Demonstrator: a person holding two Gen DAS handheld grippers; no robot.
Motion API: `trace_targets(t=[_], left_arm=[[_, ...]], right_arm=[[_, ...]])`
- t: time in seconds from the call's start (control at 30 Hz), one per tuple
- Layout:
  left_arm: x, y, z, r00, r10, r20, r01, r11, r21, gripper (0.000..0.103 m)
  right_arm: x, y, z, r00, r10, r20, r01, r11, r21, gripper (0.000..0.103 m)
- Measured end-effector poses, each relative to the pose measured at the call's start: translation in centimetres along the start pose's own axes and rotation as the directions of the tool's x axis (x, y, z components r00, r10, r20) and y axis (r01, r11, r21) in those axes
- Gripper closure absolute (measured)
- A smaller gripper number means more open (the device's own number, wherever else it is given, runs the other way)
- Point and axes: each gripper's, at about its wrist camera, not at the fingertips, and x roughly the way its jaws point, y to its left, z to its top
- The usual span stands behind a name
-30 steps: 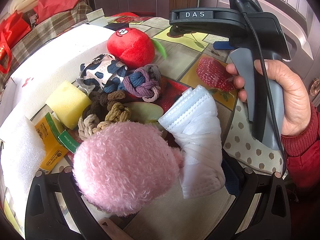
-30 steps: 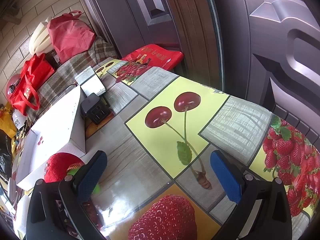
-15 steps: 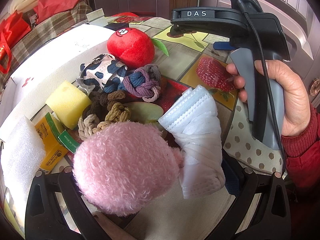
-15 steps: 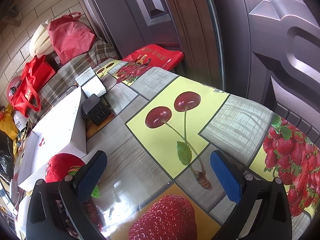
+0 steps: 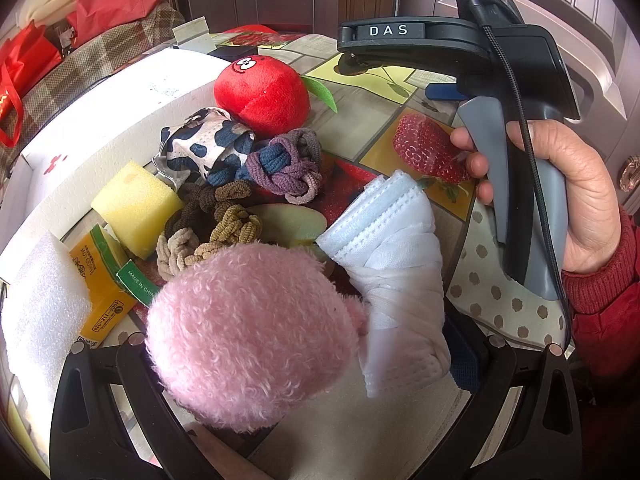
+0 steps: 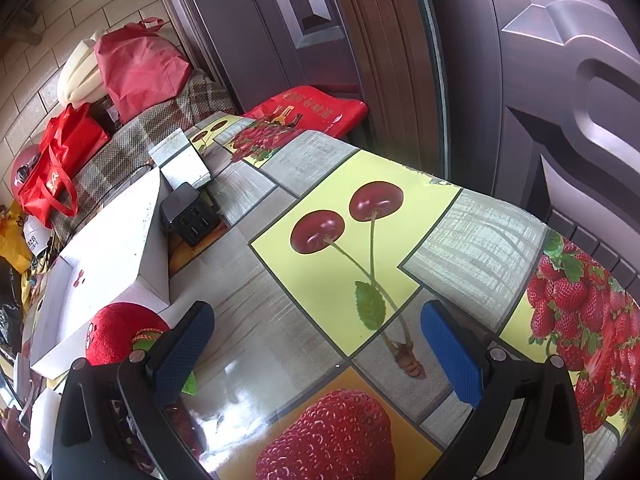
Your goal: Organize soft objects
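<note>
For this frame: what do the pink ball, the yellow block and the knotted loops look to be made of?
Pink ball: long-pile plush or faux fur, matte; loose fuzzy fibres show all over.
Yellow block: open-cell foam sponge; porous, dull faces and soft edges.
Knotted loops: fabric-covered elastic hair ties, apparently; ribbed woven surface, bunched and twisted. Their cores are hidden.

soft pile point(image 5: 248, 184) crowded, tablecloth point(image 6: 320, 360) bare rightward

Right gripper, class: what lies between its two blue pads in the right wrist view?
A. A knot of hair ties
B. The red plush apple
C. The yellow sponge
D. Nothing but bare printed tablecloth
D: the right gripper stands open over the tablecloth; the red plush apple sits outside it, beyond its left pad.
</note>
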Motion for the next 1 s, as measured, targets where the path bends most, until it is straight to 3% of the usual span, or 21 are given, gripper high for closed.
trace_targets(t=[0.63, 0.9, 1.0], left_arm=[[0.0, 0.0, 0.0, 1.000, 0.000, 0.000, 0.000, 1.000, 0.000, 0.001], [0.0, 0.1, 0.0, 1.000, 0.000, 0.000, 0.000, 1.000, 0.000, 0.001], [0.0, 0.1, 0.0, 1.000, -0.001, 0.000, 0.001, 1.000, 0.000, 0.001]], right_arm=[[-0.4, -0.4, 0.0, 1.000, 0.027, 0.010, -0.027, 0.999, 0.019, 0.000], [-1.4, -2.3, -0.2, 0.988, 0.134, 0.082, -0.144, 0.981, 0.127, 0.000], [-3.1, -3.1, -0.3, 0.960, 0.202, 0.194, -0.232, 0.962, 0.147, 0.000]])
